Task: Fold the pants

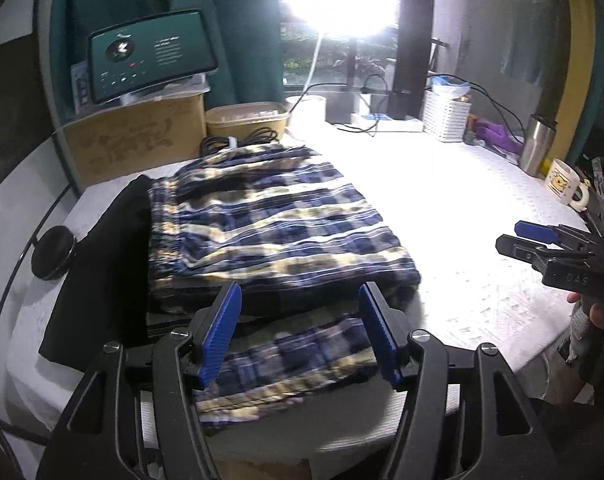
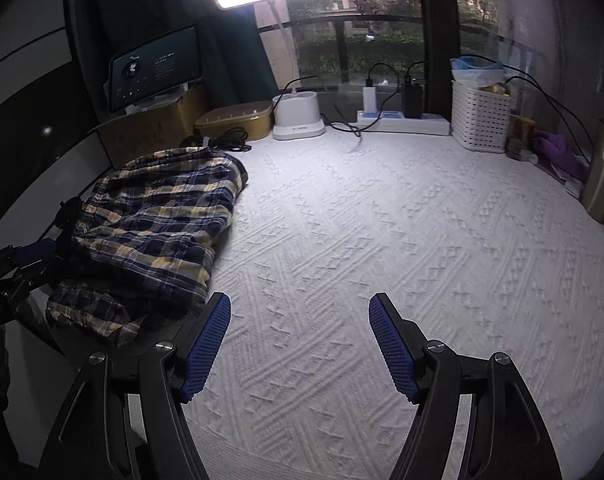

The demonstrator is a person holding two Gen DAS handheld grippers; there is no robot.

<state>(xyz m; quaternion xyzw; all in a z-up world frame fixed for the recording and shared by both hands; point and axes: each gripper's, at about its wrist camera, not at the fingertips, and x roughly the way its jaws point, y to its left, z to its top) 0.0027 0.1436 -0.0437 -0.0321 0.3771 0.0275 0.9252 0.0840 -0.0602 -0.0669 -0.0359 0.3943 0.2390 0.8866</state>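
The blue, white and yellow plaid pants (image 1: 270, 224) lie folded in a stack at the left end of the white textured table cover (image 1: 482, 240), partly on a black garment (image 1: 102, 264). A second plaid piece (image 1: 294, 364) lies in front, at the table's edge. My left gripper (image 1: 300, 332) is open and empty, just above that front piece. My right gripper (image 2: 300, 344) is open and empty over bare cover, to the right of the pants (image 2: 154, 224). It also shows in the left wrist view (image 1: 518, 238). The left gripper (image 2: 26, 260) shows at the left edge of the right wrist view.
Along the back stand a cardboard box (image 1: 138, 140) with a tablet (image 1: 150, 56), a tan container (image 1: 246, 118), a desk lamp (image 2: 298, 120), a power strip (image 2: 402, 120) and a white basket (image 2: 482, 120). A steel tumbler (image 1: 536, 144) and a mug (image 1: 564, 184) stand at the right.
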